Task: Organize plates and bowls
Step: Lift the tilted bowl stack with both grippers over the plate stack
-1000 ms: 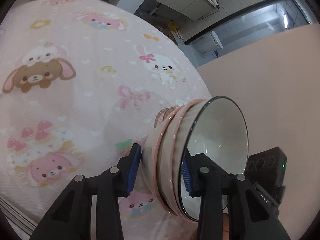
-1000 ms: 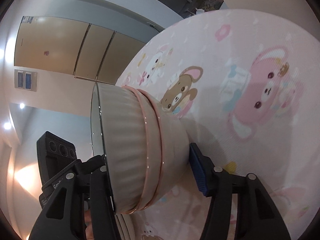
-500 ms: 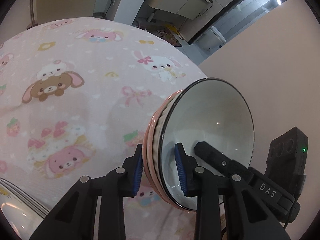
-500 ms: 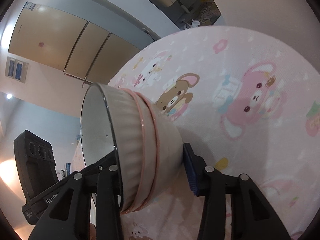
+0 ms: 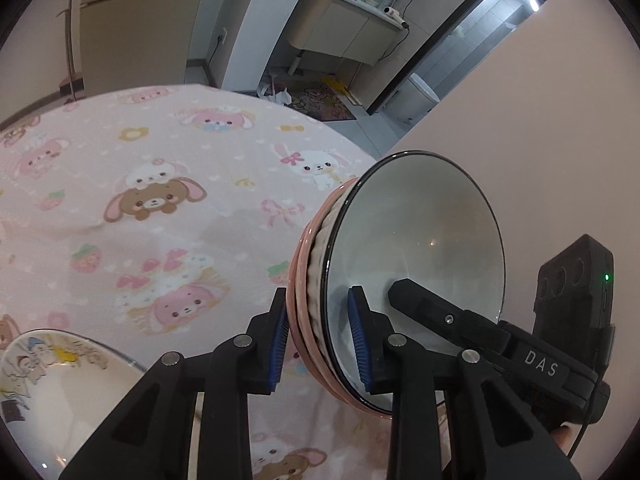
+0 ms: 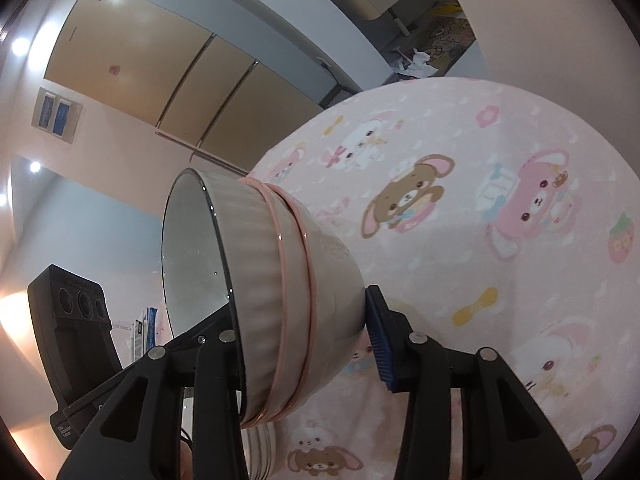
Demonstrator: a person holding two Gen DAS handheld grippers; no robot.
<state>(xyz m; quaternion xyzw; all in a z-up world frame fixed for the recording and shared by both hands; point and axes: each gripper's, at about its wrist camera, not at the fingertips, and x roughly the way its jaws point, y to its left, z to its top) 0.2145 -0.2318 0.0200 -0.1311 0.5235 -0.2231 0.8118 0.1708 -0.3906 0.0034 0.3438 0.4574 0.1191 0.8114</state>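
Observation:
A stack of nested bowls (image 5: 412, 264), a grey ribbed one with a dark rim inside pink-rimmed ones, hangs tilted above the pink cartoon tablecloth (image 5: 160, 200). My left gripper (image 5: 320, 340) is shut on the stack's near rim, one pad inside, one outside. My right gripper (image 6: 304, 340) is shut on the opposite side of the same stack (image 6: 272, 288), one finger inside the bowl and the blue pad against the outer wall. A white plate with cartoon print (image 5: 52, 392) lies at the lower left of the left wrist view.
The round table's far edge (image 5: 280, 108) drops to a floor with a mat and cabinets. A pink wall (image 5: 540, 120) stands close on the right. Stacked plate rims (image 6: 260, 452) show below the bowls in the right wrist view.
Both grippers have lifted and pulled back with the bowl stack, tilting its opening more toward the left camera. The cartoon plate has come into view at lower left.

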